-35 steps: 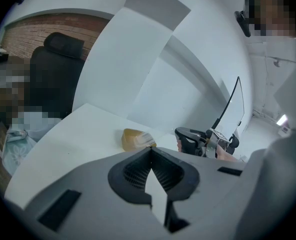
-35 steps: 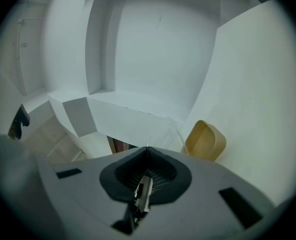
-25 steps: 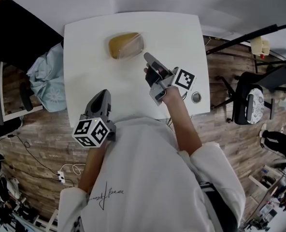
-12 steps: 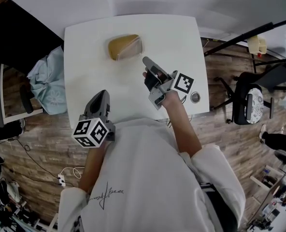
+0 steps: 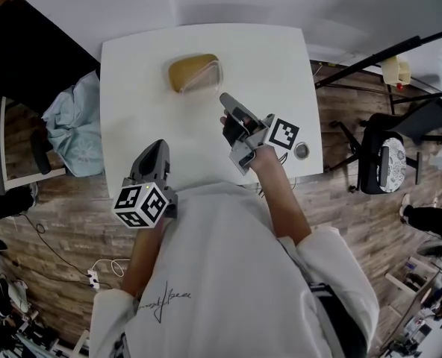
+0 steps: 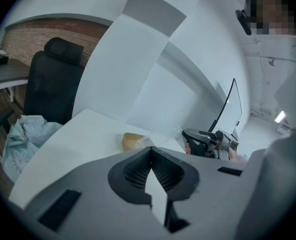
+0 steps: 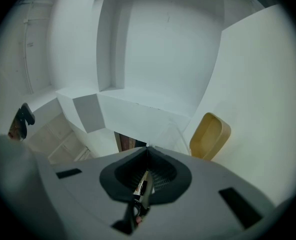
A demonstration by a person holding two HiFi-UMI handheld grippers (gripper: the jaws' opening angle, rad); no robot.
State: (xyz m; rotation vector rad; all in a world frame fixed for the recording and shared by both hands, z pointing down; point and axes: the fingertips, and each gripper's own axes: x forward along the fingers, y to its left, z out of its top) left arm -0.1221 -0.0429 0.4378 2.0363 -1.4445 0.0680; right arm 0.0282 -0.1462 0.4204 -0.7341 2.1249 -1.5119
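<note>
Stands on a wood-plank floor (image 5: 57, 215) at a white table (image 5: 131, 103), white shirt (image 5: 221, 274) filling the lower part of the head view, with a black chair (image 5: 385, 162) off beyond the table's right side and a pale blue cloth (image 5: 70, 129) heaped on the floor just beside its left edge. Holds the left gripper (image 5: 155, 145) at the near edge of the table, marker cube toward the body, nose pointing across the top; shows, in the left gripper view, jaws (image 6: 150, 149) brought together at the tips with nothing between them. Holds the right gripper (image 5: 223, 97) further in, above the middle of the table, rolled onto its side and aimed toward the far left; shows, in the right gripper view, jaws (image 7: 147, 147) likewise met at the tips and gripping nothing that can be made out, only a thin slit behind the tips with something small and unclear in it. Touches the tan tub (image 5: 190, 73) with neither gripper; has it resting on the table toward the far edge, left of centre, near the right gripper's nose and well apart from the left gripper, a bit of clear plastic against the end nearer the right gripper. Catches the same tan tub (image 7: 210, 136) up close to the right of the right gripper's closed jaws, and smaller (image 6: 133, 141) just above the left gripper's. Has a small round disc (image 5: 302, 151) on the table near the right-hand near corner, just beside the right gripper's marker cube
</note>
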